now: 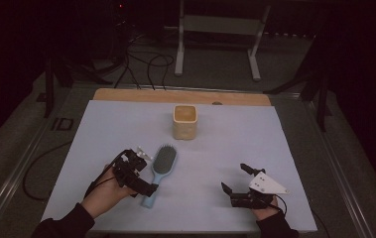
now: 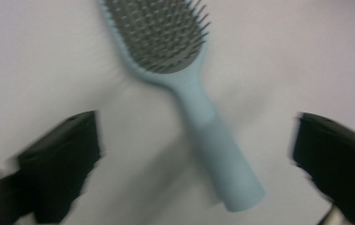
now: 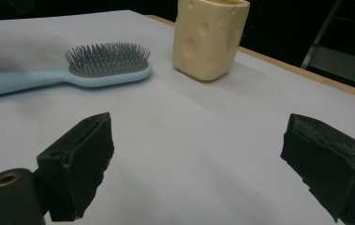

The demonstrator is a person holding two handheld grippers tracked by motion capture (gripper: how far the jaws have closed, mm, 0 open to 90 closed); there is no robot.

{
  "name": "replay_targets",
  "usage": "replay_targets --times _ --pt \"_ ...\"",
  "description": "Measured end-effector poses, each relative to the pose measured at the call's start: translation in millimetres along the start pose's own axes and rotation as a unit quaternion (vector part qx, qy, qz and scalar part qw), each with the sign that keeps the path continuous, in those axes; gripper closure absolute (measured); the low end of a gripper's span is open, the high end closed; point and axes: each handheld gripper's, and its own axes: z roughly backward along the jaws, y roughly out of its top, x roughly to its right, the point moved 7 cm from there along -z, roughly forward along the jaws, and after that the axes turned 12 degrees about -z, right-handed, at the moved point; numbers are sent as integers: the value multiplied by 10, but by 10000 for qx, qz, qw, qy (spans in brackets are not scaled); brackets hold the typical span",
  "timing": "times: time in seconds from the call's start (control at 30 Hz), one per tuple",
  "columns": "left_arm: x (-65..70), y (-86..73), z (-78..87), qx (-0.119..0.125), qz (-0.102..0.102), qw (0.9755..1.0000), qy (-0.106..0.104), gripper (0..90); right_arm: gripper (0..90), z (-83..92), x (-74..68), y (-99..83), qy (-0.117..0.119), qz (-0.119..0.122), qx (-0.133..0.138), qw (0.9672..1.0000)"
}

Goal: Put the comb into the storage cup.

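left gripper (image 1: pixel 143 171): jaws wide, astride hairbrush (image 1: pixel 159 171) handle, not touching
right gripper (image 1: pixel 236 178): open, empty
risk: you close off-centre, handle skids

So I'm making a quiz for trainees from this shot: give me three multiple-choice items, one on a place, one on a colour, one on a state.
1. Where does the hairbrush lie?
A. in the cup
B. flat on the table sheet
C. on the floor

2. What colour is the brush handle?
A. red
B. black
C. light blue

3. How do the left gripper fingers stand?
A. wide apart, handle untouched between them
B. clamped on the cup
C. clamped on the handle

Answers: B, it rests on the sheet before the cup; C, the left gripper view shows it; A, gaps show either side.
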Motion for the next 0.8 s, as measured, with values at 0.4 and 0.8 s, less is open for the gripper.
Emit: replay_targets --times 0.4,0.8 --pt "16 76 -175 -365 450 9981 -229 0 89 -1 -6 6 28 -15 26 10000" --pt "29 195 -323 -411 1006 9935 -349 0 89 0 -9 11 42 -36 43 10000"
